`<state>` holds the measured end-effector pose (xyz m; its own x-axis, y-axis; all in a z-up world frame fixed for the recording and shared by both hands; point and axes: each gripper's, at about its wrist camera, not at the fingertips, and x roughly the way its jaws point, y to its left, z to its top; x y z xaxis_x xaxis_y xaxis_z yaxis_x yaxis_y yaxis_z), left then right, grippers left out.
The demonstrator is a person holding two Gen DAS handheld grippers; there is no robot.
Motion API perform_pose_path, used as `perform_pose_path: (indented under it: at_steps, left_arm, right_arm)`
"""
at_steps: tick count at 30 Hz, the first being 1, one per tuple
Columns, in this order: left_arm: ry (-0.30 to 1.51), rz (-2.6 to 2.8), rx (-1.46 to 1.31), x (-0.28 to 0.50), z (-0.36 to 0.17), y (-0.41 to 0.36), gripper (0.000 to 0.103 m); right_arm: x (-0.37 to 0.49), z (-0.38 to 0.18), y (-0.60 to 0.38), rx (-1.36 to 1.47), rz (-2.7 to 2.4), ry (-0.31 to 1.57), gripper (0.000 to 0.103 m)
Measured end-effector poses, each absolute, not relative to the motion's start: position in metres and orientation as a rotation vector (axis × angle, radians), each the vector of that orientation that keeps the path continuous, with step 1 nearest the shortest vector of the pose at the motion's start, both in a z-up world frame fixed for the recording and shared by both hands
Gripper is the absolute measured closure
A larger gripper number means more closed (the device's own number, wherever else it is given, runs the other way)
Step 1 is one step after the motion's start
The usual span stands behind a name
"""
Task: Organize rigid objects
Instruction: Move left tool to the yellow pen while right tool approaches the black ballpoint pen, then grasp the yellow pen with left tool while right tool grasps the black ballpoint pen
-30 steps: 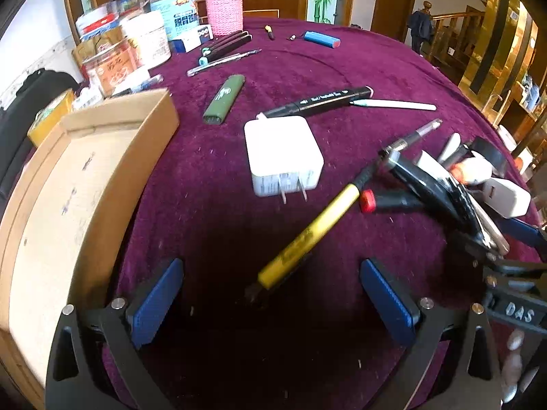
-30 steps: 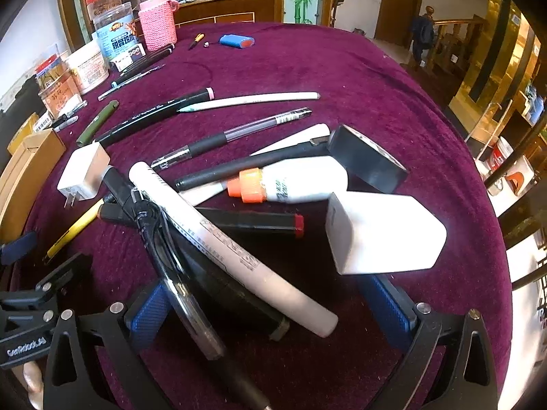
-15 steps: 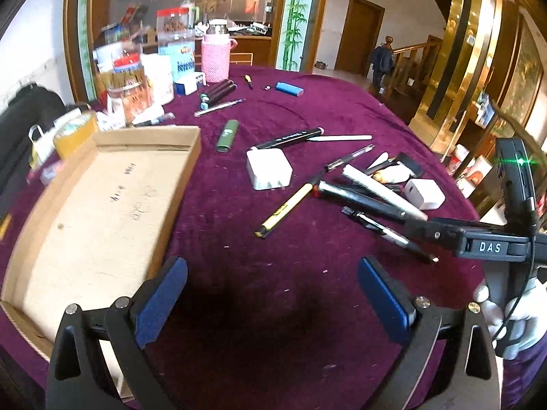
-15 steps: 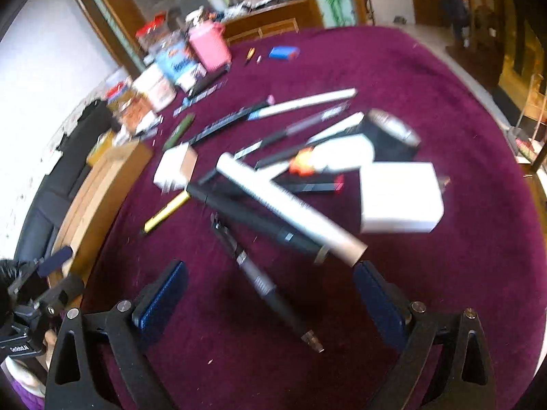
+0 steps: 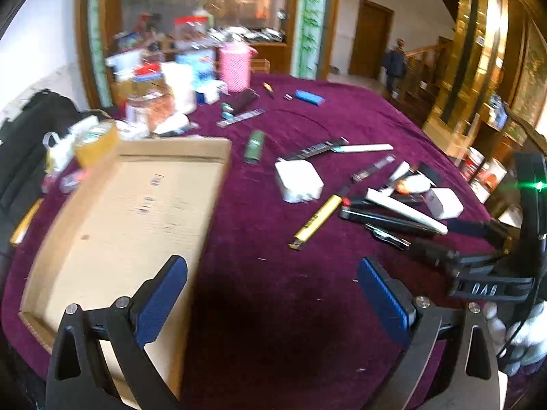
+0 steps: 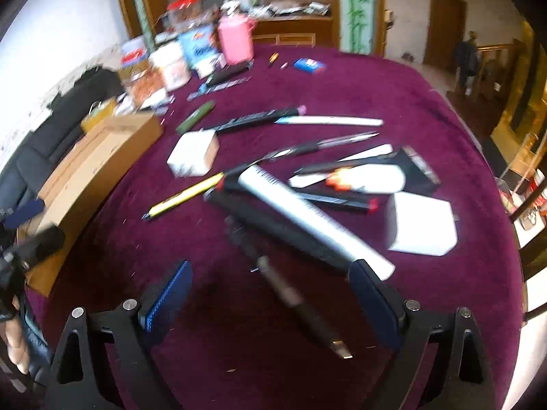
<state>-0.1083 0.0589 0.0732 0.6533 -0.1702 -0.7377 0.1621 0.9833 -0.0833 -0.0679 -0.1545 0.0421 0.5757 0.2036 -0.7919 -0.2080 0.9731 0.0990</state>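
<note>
Recorded a pull-back on both sides. Compared with a second ago, found the left gripper (image 5: 271,273) raised and drawn away from the clutter, so that nearly the whole cardboard tray (image 5: 136,212) now shows at its left. Found its jaws spread wide over bare purple cloth (image 5: 273,324), gripping nothing. Saw no item in the tray.

Found the right gripper (image 6: 271,283) likewise lifted and backed off from the pile it was nosing into a second ago. Noted jaws spread apart, pads clear of everything. Logged a black pen (image 6: 294,294) lying on the cloth between the two fingers, slanting toward the camera, touched by neither pad. Cannot tell from the blur whether it rests fully flat.

Located the objects to be sorted well to the right of the tray, on the cloth:
- white charger (image 5: 299,181), nearest the tray but apart from it;
- yellow pen (image 5: 314,222), just beside the charger;
- long white marker (image 6: 307,218), crossed over dark pens in the heap;
- white block (image 6: 422,227), at the heap's right edge.

Noted heavy blur in both views; judged both hands to be in motion.

Assessment: no pick made during this interval, only a reset of position. Judged the sorting at or near its start, with nothing delivered. Judged the black pen the likeliest next pick for the right side, lying separate from the tangle and already framed by the open jaws. Flagged one risk: a thin pen on soft pile, prone to roll or slip under a shallow pinch.
</note>
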Motion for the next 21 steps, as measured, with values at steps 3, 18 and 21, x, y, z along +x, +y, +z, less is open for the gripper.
perform_pose_path:
  at_steps: [3, 18, 21]
  left_arm:
    - [0.881, -0.261, 0.023, -0.094, 0.064, 0.036, 0.013]
    - [1.013, -0.286, 0.218, -0.013, 0.013, -0.017, 0.076]
    - [1.014, -0.296, 0.207, -0.017, 0.014, -0.016, 0.089]
  right_arm:
    - [-0.064, 0.04, -0.176, 0.052, 0.214, 0.923, 0.008]
    - [-0.067, 0.031, -0.234, 0.183, 0.22, 0.921, 0.008]
    - [-0.066, 0.03, -0.232, 0.191, 0.23, 0.924, 0.008]
